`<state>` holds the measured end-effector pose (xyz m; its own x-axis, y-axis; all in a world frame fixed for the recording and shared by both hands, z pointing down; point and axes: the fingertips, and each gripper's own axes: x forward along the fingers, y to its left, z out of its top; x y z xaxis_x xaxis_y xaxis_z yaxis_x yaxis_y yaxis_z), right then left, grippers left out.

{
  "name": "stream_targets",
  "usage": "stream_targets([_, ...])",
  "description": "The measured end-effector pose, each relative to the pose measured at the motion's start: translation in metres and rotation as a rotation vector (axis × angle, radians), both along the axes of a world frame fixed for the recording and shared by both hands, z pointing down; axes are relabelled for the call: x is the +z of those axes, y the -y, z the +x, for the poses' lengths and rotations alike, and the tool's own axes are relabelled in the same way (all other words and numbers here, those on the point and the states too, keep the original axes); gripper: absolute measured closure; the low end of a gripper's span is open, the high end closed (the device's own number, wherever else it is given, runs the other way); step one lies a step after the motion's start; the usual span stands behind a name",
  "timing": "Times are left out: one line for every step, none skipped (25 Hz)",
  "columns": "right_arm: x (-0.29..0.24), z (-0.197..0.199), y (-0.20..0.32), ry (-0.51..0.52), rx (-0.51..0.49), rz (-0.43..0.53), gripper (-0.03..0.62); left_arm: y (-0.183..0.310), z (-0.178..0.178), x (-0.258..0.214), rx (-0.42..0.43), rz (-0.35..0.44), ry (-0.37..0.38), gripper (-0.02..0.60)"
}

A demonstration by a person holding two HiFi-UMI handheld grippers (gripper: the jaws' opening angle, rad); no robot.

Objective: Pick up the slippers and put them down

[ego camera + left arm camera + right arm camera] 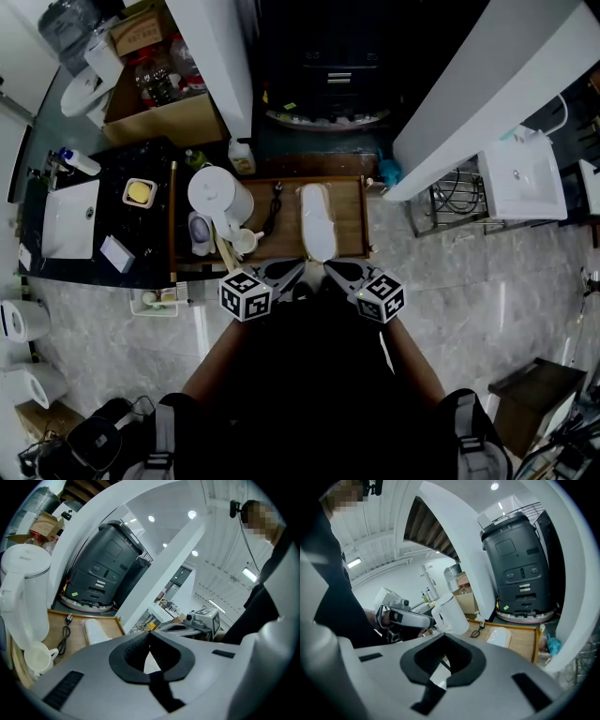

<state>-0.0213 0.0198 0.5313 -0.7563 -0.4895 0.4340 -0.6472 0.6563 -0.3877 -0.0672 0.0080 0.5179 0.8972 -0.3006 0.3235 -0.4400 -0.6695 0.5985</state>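
One white slipper (319, 220) lies lengthwise on a wooden tray (352, 216); no second slipper shows. It also appears in the left gripper view as the slipper (96, 631) and in the right gripper view as the slipper (499, 636). My left gripper (300, 268) and right gripper (329, 268) hover side by side just short of the tray's near edge, tips pointing at the slipper's near end. Both are shut with nothing between the jaws. The left gripper (150, 637) and the right gripper (445, 638) each see the other one beside them.
A white kettle (217, 192), a white cup (246, 241) and a black cable (275, 211) share the tray's left half. A large black machine (328, 75) stands behind it. A dark counter with a sink (70, 220) is to the left, a wire rack (455, 192) to the right.
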Motion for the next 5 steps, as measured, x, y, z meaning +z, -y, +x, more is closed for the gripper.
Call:
stream_targets([0.0007, -0.0007, -0.0005, 0.0, -0.001, -0.001, 0.588, -0.0002, -0.0004, 0.0005, -0.002, -0.001, 0.0, 0.571])
stream_targets([0.0017, -0.001, -0.0011, -0.001, -0.002, -0.002, 0.588, -0.0005, -0.0005, 0.001, -0.003, -0.002, 0.0, 0.57])
stream_targets([0.0027, -0.0011, -0.0017, -0.002, -0.004, -0.002, 0.588, -0.0008, -0.0004, 0.0015, -0.004, -0.003, 0.001, 0.571])
stream_targets([0.0036, -0.001, -0.0021, -0.003, -0.005, -0.002, 0.588, -0.0011, -0.0002, 0.002, -0.005, -0.003, 0.001, 0.571])
stream_targets([0.0045, -0.001, -0.0025, -0.003, -0.007, -0.003, 0.588, -0.0013, 0.0002, 0.0025, -0.005, -0.003, 0.002, 0.571])
